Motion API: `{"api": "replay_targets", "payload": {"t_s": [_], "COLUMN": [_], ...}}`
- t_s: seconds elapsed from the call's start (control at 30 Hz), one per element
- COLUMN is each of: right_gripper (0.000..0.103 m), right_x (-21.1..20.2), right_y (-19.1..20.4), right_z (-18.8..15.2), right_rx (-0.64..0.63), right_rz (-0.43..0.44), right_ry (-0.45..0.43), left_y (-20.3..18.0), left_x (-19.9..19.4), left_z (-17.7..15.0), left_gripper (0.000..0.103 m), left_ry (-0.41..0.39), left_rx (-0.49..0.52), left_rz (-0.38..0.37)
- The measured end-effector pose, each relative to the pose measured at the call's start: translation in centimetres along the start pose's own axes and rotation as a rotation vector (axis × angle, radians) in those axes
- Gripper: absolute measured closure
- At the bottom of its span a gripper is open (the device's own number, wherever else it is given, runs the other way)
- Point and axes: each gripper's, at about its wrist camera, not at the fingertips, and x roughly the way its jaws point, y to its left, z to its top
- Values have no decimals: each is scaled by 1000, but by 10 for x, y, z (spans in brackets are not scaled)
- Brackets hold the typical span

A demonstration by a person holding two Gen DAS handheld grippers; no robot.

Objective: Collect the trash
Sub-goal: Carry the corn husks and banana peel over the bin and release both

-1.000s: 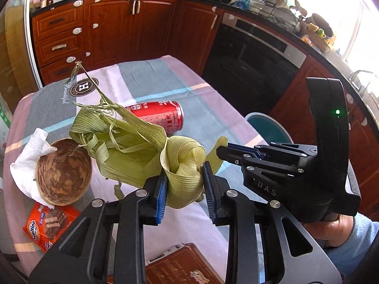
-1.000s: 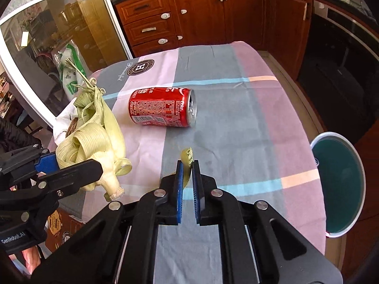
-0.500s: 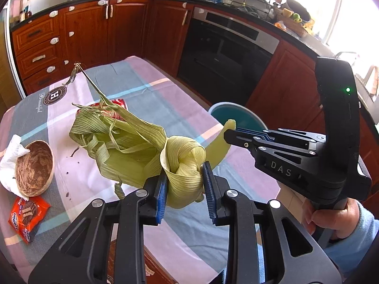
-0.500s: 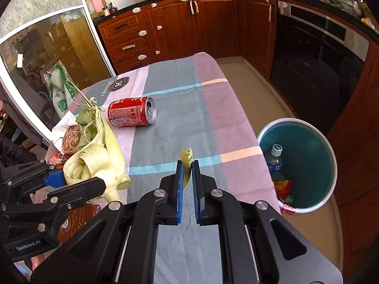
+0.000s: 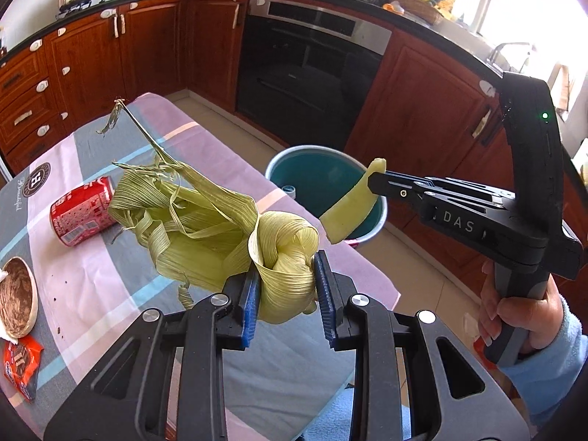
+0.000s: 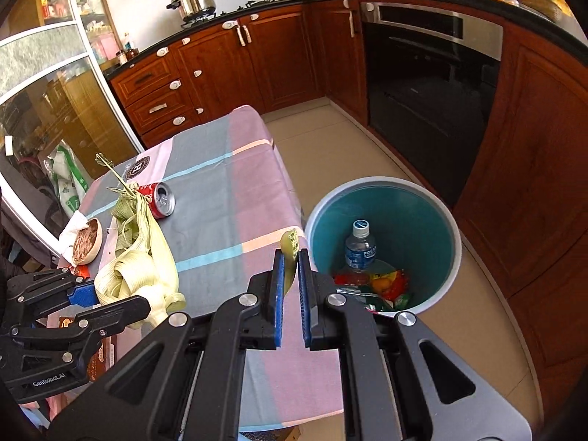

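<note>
My left gripper is shut on a bundle of pale green corn husks and holds it above the table; the bundle also shows in the right wrist view. My right gripper is shut on a small strip of husk, which also shows in the left wrist view in front of the bin. The teal trash bin stands on the floor right of the table, with a water bottle and wrappers inside. A red soda can lies on the table.
A checked tablecloth covers the table. A brown bowl on a white tissue and an orange snack wrapper lie at its left. Wooden cabinets and an oven ring the room. The table's right edge borders the bin.
Both grippers have risen and swung right toward the bin with their husks. The bin and its contents have come into view; the table and can now sit farther off.
</note>
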Motion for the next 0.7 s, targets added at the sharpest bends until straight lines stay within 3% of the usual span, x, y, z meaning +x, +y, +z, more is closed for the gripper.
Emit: {"api": "replay_targets", "payload": {"t_s": [0.37, 0.7], "right_gripper": [96, 96], "right_x": [-6, -3], "right_y": [-66, -113], "right_z": [-1, 1], "right_rx": [87, 127], "right_rz": [-44, -83], "right_ry": [-19, -12], "left_y": [-59, -83], "left_x": [45, 91], "left_z": [35, 50], "left_gripper": [74, 74], "left_ry": [43, 106], "left_rx": [110, 129], "left_rz": [-39, -76]}}
